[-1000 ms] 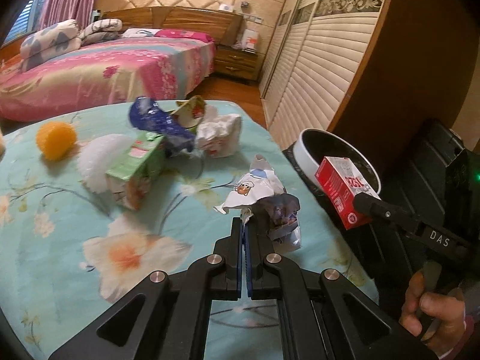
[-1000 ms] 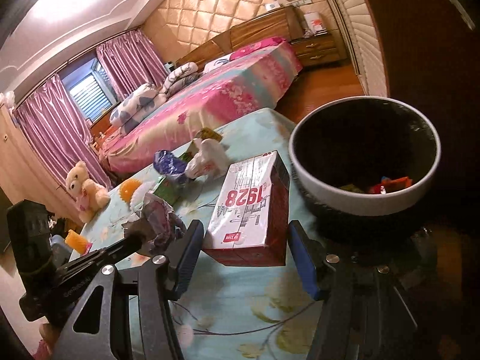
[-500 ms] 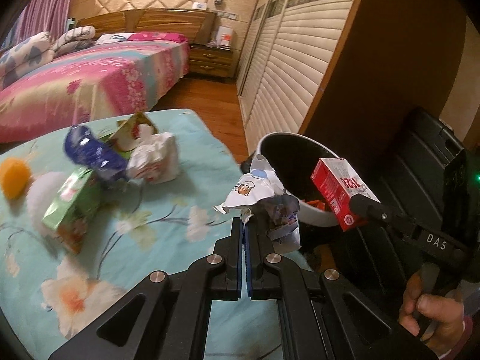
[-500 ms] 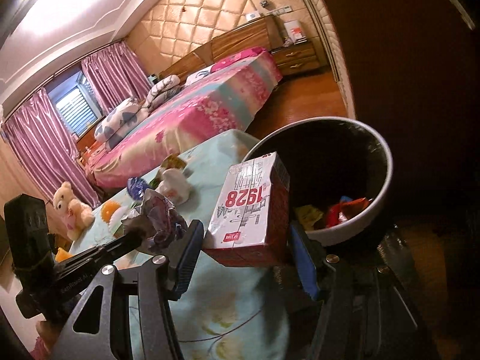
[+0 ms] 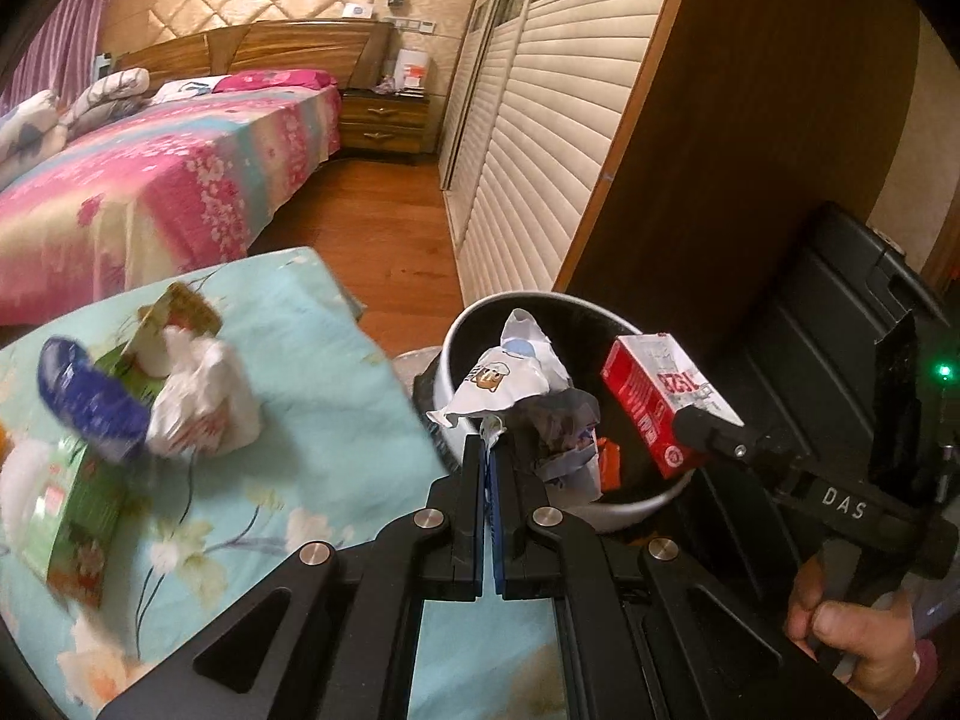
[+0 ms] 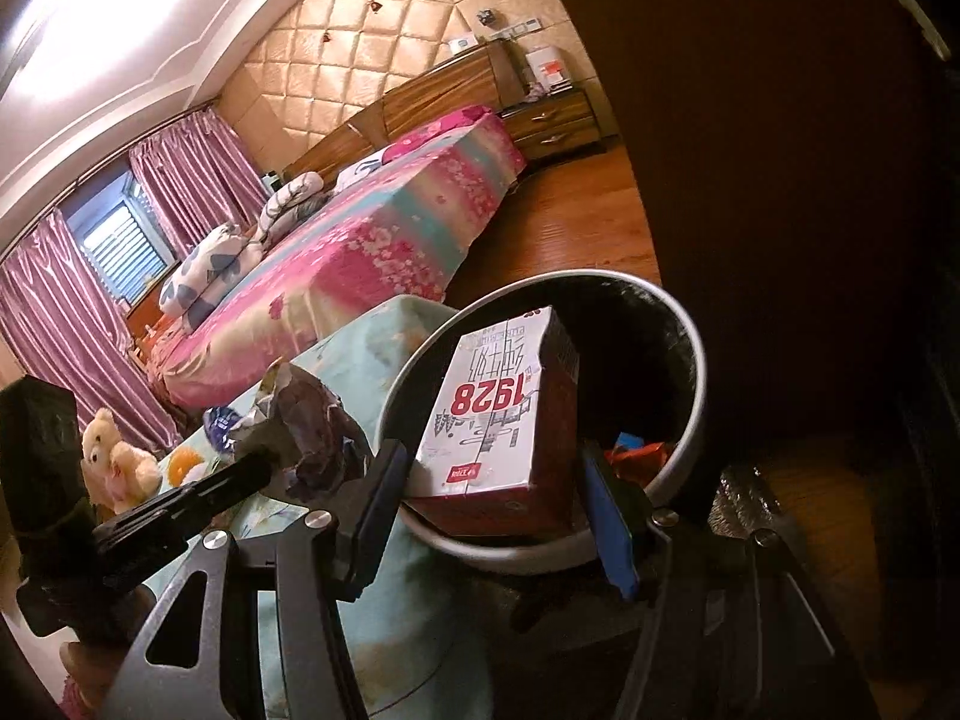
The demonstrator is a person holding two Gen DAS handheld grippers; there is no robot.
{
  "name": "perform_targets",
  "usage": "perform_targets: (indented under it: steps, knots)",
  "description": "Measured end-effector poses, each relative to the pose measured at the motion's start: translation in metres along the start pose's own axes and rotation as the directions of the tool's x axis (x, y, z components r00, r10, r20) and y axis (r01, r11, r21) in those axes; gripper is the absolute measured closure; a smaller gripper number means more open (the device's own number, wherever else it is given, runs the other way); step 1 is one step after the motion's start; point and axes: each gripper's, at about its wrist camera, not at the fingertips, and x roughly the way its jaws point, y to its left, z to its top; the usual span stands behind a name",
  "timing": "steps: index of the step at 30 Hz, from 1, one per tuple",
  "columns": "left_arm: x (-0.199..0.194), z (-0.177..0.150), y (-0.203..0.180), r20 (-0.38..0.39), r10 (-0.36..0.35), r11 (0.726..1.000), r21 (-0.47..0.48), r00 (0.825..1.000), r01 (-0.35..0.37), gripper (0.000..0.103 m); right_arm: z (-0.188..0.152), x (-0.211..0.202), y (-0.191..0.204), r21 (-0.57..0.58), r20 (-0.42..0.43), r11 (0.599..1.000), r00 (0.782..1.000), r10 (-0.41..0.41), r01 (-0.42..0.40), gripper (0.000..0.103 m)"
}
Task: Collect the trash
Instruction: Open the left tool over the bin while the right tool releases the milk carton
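Left gripper (image 5: 491, 450) fingers pressed together on one crumpled wrapper (image 5: 528, 396) over the white bin (image 5: 630, 501); right gripper (image 6: 498, 474) fingers half spread, clamping one red milk carton (image 6: 504, 408) above the bin. Beside the bin, the desk (image 5: 312, 480) holds about five more scraps
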Motion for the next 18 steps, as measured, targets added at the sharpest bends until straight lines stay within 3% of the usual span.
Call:
perform_targets:
  steps: [18]
  knots:
    - [0.054, 0.021, -0.014, -0.076, -0.007, 0.999, 0.035, 0.997, 0.01, 0.103, 0.016, 0.026, -0.021, 0.028, -0.046, 0.999, 0.999, -0.014, 0.015, 0.044]
